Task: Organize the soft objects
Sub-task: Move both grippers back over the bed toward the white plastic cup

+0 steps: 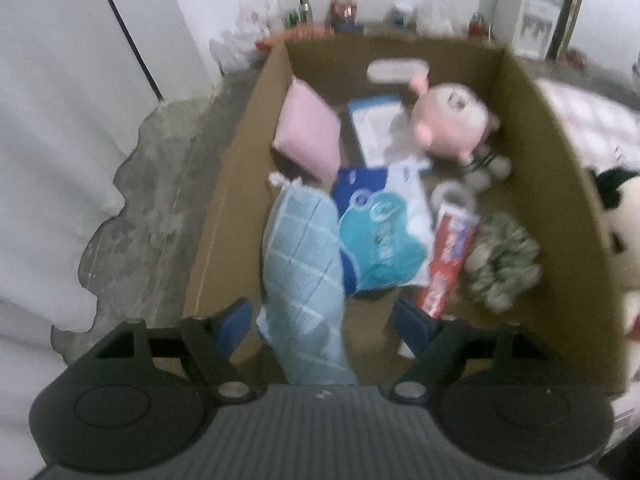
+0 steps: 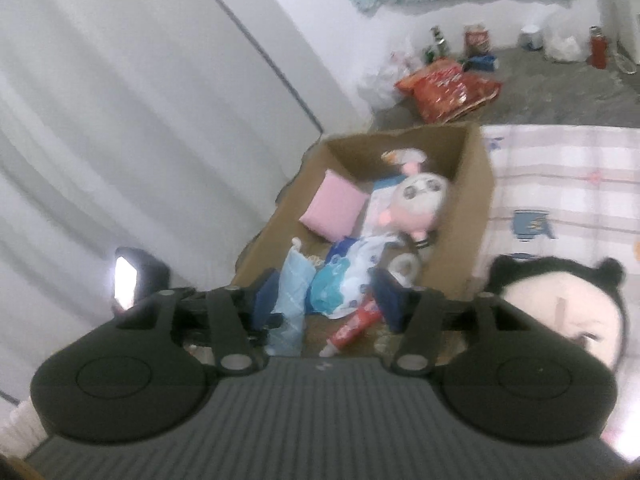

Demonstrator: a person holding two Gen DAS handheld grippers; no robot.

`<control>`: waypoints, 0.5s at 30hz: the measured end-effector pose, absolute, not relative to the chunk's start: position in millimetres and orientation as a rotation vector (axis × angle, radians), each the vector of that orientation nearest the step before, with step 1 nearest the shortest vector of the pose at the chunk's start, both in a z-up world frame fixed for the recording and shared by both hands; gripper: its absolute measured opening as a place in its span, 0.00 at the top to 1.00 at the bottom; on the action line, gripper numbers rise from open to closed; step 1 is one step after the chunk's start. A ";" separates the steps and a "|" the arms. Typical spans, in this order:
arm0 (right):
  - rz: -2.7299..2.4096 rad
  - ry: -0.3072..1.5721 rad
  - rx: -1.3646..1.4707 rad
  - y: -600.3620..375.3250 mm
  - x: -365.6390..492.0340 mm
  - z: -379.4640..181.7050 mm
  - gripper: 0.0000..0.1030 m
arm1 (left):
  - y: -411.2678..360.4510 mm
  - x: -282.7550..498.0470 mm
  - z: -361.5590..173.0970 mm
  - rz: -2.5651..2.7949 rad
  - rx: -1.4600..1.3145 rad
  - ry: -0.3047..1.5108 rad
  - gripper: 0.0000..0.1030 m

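A cardboard box (image 1: 224,216) holds a pink cushion (image 1: 308,136), a pink plush (image 1: 452,120), a light blue checked cloth (image 1: 300,264), tissue packs (image 1: 380,232), a red toothpaste tube (image 1: 444,260) and a green scrunchie (image 1: 500,264). My left gripper (image 1: 320,328) is open above the box's near end, the blue cloth lying between its fingers untouched. My right gripper (image 2: 324,300) is open, higher up, over the same box (image 2: 472,200). A black-and-white plush (image 2: 560,308) lies outside the box on the right; it also shows in the left wrist view (image 1: 620,224).
The box stands on a grey floor (image 1: 152,184) beside a white curtain (image 1: 60,120). A checked blanket (image 2: 568,184) lies to its right. Red snack bags (image 2: 448,88), bottles and cans sit by the far wall. A lit phone (image 2: 126,280) stands at left.
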State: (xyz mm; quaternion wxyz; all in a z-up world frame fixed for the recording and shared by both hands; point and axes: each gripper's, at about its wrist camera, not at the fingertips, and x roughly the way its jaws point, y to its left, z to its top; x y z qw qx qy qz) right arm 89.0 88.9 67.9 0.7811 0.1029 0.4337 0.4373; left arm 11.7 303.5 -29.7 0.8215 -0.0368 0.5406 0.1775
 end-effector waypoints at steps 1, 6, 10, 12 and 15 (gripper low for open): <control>0.932 0.920 0.234 75.0 86.7 70.8 0.48 | 300.8 9.0 -23.9 0.379 -0.084 1.127 0.22; 0.837 0.840 0.288 -5.4 71.2 83.4 0.43 | 271.1 -8.9 10.0 0.371 -0.099 0.973 0.16; 0.717 0.787 0.311 -73.7 60.6 90.5 0.40 | 231.1 -25.1 40.3 0.310 -0.117 0.817 0.11; 0.652 0.758 0.326 -111.3 53.9 94.1 0.38 | 208.3 -29.1 53.6 0.261 -0.117 0.754 0.10; 0.571 0.718 0.345 -159.2 43.8 96.3 0.35 | 169.0 -28.4 68.9 0.182 -0.106 0.691 0.09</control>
